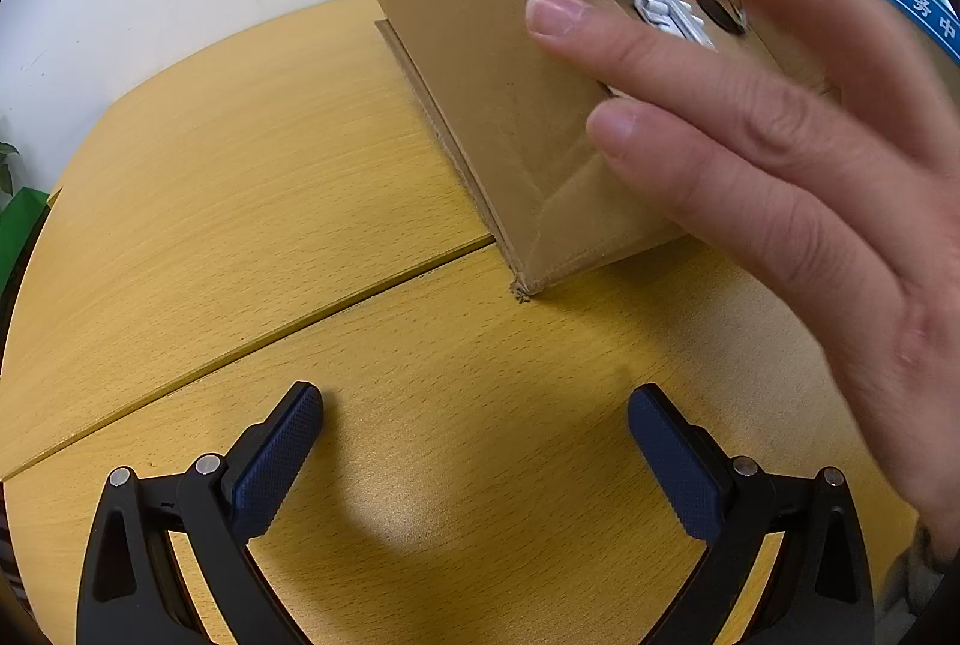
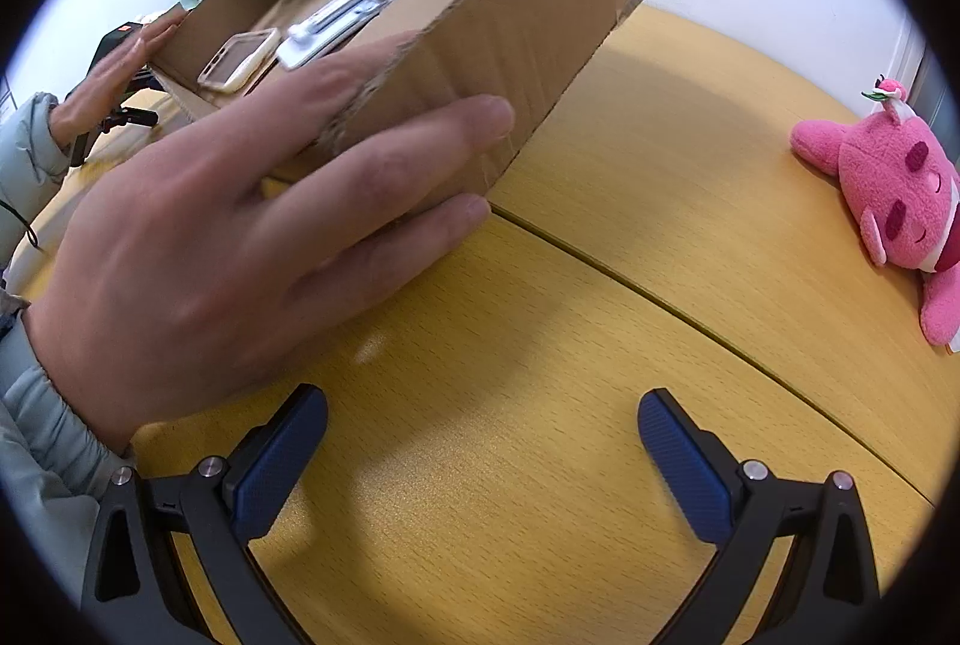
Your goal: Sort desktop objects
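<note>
Left claw (image 1: 474, 456) released, nothing in it, idle over the worktop (image 1: 240, 201). Bare hands (image 2: 240, 237) flat on the cardboard box (image 2: 492, 45) walls at 12 o'clock, probably steadying it (corrugated, torn rim). Right claw (image 2: 483, 459) released; pink plush (image 2: 894, 207) unsorted at 3 o'clock.

Bare hand (image 1: 780, 153) flat against the cardboard box (image 1: 480, 63) on the table (image 1: 240, 177), blue-padded fingers (image 1: 276, 459) wide apart
</note>
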A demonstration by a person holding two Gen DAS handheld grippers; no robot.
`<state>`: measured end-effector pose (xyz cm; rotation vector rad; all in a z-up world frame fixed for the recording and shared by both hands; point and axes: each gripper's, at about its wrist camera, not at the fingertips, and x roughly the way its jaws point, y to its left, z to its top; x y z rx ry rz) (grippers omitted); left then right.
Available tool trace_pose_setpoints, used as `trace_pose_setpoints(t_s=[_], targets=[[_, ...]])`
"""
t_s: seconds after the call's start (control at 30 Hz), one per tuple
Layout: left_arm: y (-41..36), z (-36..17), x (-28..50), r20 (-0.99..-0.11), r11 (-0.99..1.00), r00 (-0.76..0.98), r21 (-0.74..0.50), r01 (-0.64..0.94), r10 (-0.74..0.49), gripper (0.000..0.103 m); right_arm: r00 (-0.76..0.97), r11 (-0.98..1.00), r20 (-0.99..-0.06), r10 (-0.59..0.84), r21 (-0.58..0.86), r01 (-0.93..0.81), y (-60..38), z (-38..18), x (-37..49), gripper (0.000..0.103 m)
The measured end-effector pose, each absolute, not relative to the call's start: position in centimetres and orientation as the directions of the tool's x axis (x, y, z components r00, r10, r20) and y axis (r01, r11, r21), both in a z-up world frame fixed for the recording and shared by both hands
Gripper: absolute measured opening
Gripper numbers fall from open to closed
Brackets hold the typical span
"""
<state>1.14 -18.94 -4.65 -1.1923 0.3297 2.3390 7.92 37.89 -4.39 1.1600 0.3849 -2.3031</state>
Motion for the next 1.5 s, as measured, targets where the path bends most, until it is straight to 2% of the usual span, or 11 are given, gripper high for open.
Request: trace_pose_setpoints(t_s=[1.5], targets=[[-19.1, -4.7, 0.7, -0.808, -0.851, -0.499, -0.007, -0.525, 0.315, 0.103, -0.492, -0.819, -0.807, -0.327, -0.018, 0.574, 38.3, -4.4, 9.0, 0.103]])
